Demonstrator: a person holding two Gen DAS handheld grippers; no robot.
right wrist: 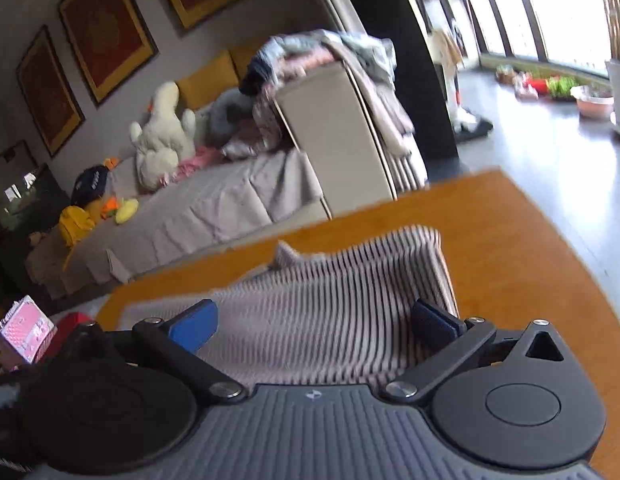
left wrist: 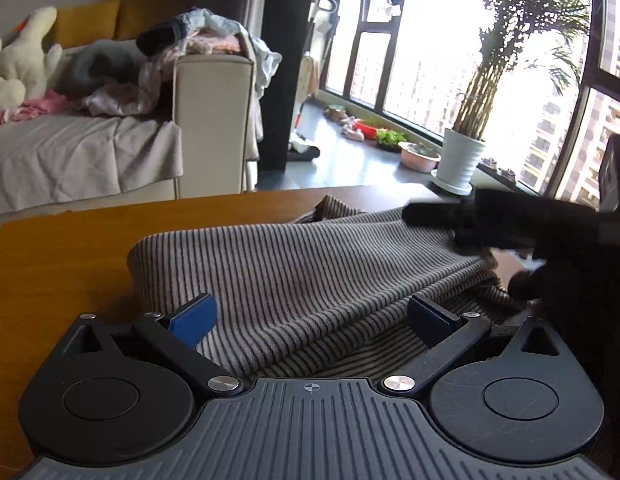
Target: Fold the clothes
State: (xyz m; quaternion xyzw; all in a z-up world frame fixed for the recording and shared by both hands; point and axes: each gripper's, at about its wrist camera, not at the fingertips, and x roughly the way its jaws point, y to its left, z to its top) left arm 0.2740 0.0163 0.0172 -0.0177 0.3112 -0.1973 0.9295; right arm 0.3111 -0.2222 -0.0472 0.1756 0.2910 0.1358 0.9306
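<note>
No legible writing — striped garment (left wrist: 294,264) on bench (left wrist: 50,264); left claw (left wrist: 313,318) and right claw (right wrist: 315,324) both spread apart; only the right view shows framed pictures (right wrist: 106,28).

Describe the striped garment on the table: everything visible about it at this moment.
The striped garment is a soft ribbed-looking knit, beige-grey with thin dark stripes. It lies bunched and partly folded in layers on the orange-brown wooden table, one rounded fold edge toward the sofa side, a corner sticking up at the far edge. The left tool and right tool both stand open with the cloth between their blue pads, neither clamping it. What kind of garment it is cannot be told.
</note>
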